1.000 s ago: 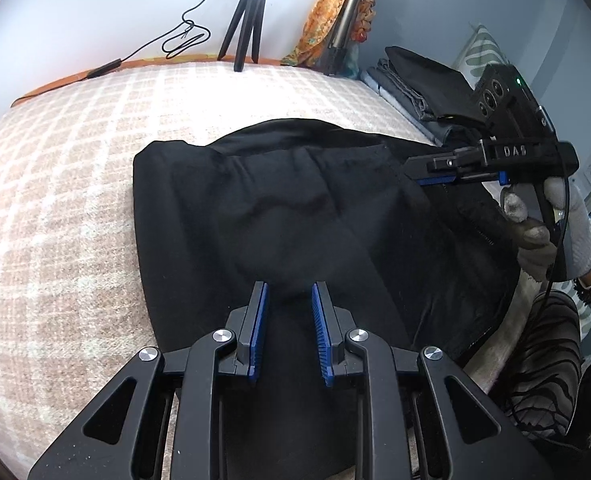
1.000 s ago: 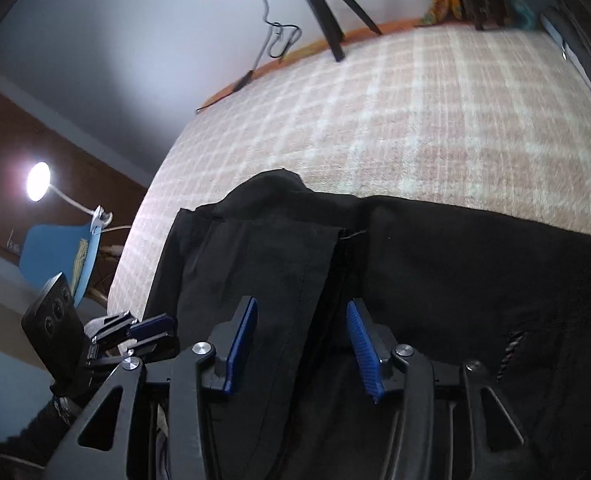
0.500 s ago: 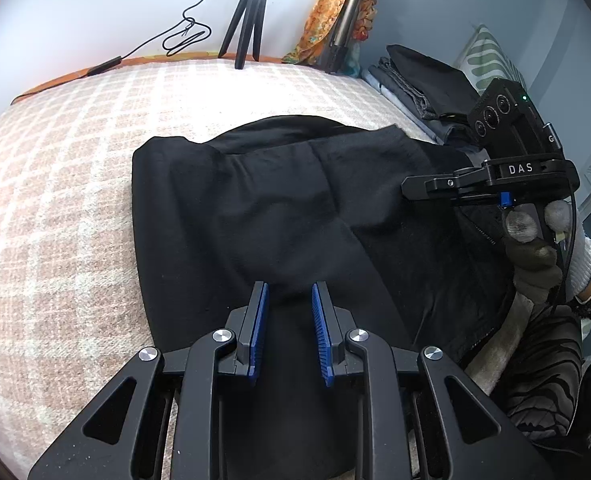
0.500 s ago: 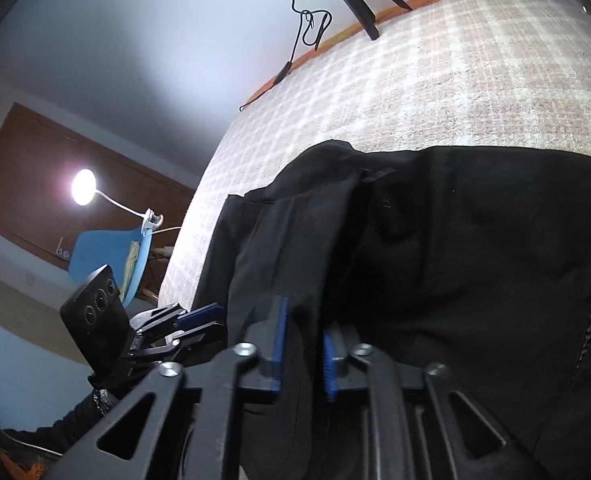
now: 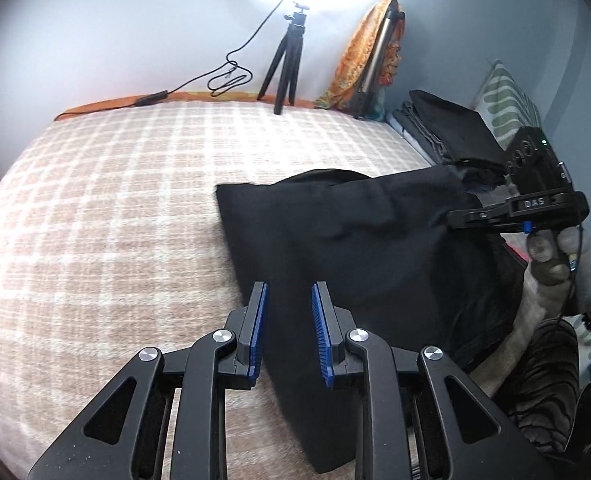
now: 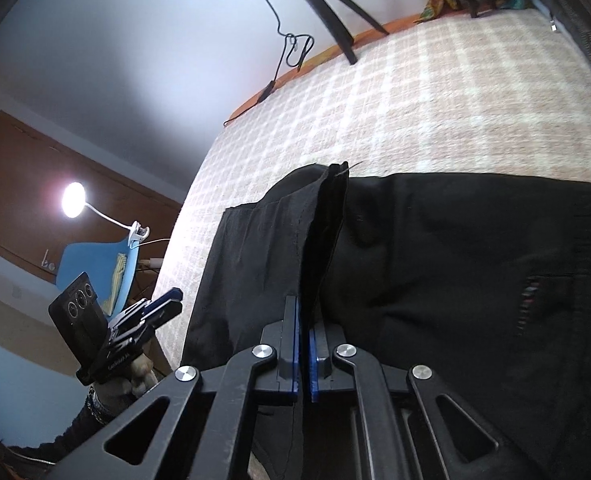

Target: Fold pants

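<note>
Black pants (image 5: 347,248) lie on the checked bed cover (image 5: 115,208), folded, with their right part lifted. My left gripper (image 5: 287,304) is open and empty, its fingers just above the pants' near left edge. My right gripper (image 6: 303,312) is shut on a raised fold of the pants (image 6: 323,232) and holds that edge up off the bed. The right gripper also shows in the left wrist view (image 5: 475,216) at the pants' right end. The left gripper shows in the right wrist view (image 6: 163,304), off the bed's left edge.
A black tripod (image 5: 287,64) with a cable stands at the bed's far edge. A stack of folded dark clothes (image 5: 447,132) and a patterned pillow (image 5: 507,108) lie at the far right. A lamp (image 6: 73,200) and blue chair (image 6: 99,264) stand beyond the bed's left side.
My right gripper has shut on a fold of the pants and lifted it. The pants have been drawn to the right. My left gripper stays open and has risen.
</note>
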`<state>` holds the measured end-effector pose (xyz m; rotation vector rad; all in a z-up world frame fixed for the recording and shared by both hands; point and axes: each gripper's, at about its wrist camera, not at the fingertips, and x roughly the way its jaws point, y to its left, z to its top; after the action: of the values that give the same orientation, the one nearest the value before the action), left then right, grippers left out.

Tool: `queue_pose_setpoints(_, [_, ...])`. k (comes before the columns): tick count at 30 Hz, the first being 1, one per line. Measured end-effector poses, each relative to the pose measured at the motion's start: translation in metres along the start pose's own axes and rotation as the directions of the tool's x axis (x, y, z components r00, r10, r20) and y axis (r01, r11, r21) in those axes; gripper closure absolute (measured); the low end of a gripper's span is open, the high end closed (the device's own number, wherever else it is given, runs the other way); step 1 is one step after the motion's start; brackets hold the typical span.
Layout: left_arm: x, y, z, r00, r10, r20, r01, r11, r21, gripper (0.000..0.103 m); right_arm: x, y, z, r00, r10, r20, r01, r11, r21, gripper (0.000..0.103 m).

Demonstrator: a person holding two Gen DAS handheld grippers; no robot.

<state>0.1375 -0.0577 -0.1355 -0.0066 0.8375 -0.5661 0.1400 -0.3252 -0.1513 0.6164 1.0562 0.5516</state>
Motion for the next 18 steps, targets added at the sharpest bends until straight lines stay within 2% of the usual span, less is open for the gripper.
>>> queue_pose_setpoints(11, [0.014, -0.022, -0.001, 0.999, -0.022, -0.026, 0.024, 0.998, 0.058, 0.083, -0.063, -0.032, 0.000, 0.993, -0.114, 0.040, 0.111, 0.992, 0.067, 0.102])
queue_pose_setpoints(18, [0.022, -0.043, 0.001, 0.997, -0.058, -0.050, 0.064, 0.991, 0.117, 0.083, -0.081, -0.049, 0.002, 0.983, -0.182, 0.030, 0.179, 0.981, 0.079, 0.102])
